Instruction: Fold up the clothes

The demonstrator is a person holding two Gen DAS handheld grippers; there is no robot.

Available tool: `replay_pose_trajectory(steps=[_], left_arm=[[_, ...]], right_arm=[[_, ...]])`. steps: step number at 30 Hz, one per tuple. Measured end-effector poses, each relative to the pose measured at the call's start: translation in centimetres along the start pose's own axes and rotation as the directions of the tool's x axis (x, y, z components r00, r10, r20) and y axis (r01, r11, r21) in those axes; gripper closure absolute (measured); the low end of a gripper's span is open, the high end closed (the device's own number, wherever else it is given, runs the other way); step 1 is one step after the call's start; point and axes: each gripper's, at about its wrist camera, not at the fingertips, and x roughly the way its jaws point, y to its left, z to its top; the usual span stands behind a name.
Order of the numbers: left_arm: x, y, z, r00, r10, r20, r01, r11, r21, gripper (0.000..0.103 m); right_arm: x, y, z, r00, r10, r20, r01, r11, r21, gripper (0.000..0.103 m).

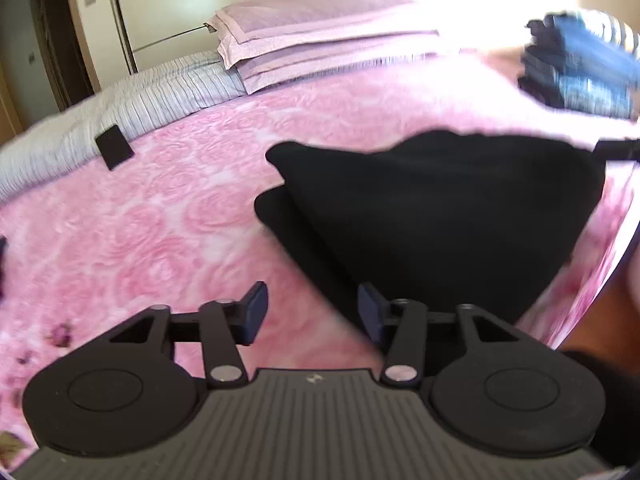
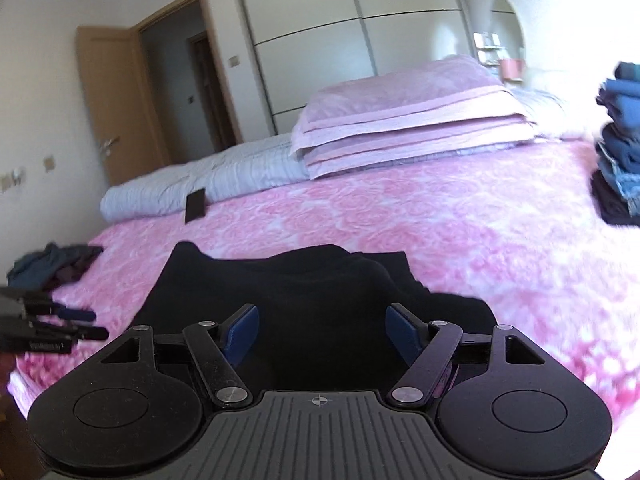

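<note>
**Both grippers open above a black garment on the pink bed**

In the left wrist view, the left gripper (image 1: 312,312) sits low in the frame with its blue pads parted. Nothing is between them; pink bedspread (image 1: 140,232) shows through the gap. The black garment (image 1: 440,216) lies folded at centre right, just past the right-hand pad. A small black card (image 1: 115,147) rests at upper left beside a striped quilt (image 1: 160,100), with pink pillows (image 1: 320,40) stacked behind. A pile of folded blue clothes (image 1: 580,68) stands at upper right.

In the right wrist view, a heap of dark unfolded clothes (image 2: 52,266) lies at the far left edge of the bed. The right gripper (image 2: 322,332) hangs wide open at lower centre, pads clear of the garment beneath. The folded pile stands at the right edge.
</note>
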Motion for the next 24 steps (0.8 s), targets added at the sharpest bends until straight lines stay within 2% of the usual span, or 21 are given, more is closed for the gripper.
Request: replay_pose_trajectory(steps=[3,5,9,13,16,17,18,21,24], left_arm=[[1.1,2.5,1.3,0.996,-0.080,0.043,0.085,0.987,-0.140,0.042],[2.3,3.9,2.3,0.993,-0.101,0.058,0.111,0.972,-0.205,0.040],[5.9,5.5,4.4,0.986,-0.158,0.044,0.164,0.950,-0.264,0.038],[10.1,6.2,6.1,0.979,-0.205,0.017,0.201,0.936,-0.288,0.039],[12.6,6.1,6.8,0.970,-0.242,0.003,0.232,0.926,-0.299,0.047],[13.3,6.1,7.0,0.967,-0.255,-0.001,0.243,0.922,-0.302,0.053],[13.7,6.0,6.9,0.965,-0.263,-0.007,0.249,0.923,-0.295,0.067],[14.3,5.7,6.2,0.962,-0.273,-0.013,0.259,0.926,-0.275,0.082],[14.2,5.8,5.2,0.965,-0.263,0.003,0.254,0.928,-0.272,0.087]], right_arm=[[1.7,0.0,1.1,0.999,0.011,-0.030,-0.013,0.998,-0.067,0.029],[3.1,-0.2,2.2,0.998,0.022,-0.052,-0.028,0.994,-0.110,0.028],[6.8,-1.7,4.3,0.994,0.004,-0.112,-0.023,0.985,-0.171,0.027],[10.6,-4.6,6.0,0.978,-0.001,-0.208,-0.033,0.987,-0.158,0.026],[13.7,-6.7,7.1,0.959,0.037,-0.282,-0.068,0.992,-0.103,0.026],[14.8,-7.5,7.5,0.950,0.058,-0.306,-0.083,0.994,-0.071,0.026],[16.0,-8.2,7.8,0.941,0.082,-0.328,-0.098,0.995,-0.033,0.026],[19.2,-9.8,8.7,0.918,0.144,-0.370,-0.135,0.990,0.049,0.026],[21.9,-9.6,9.5,0.895,0.206,-0.395,-0.208,0.977,0.039,0.027]])
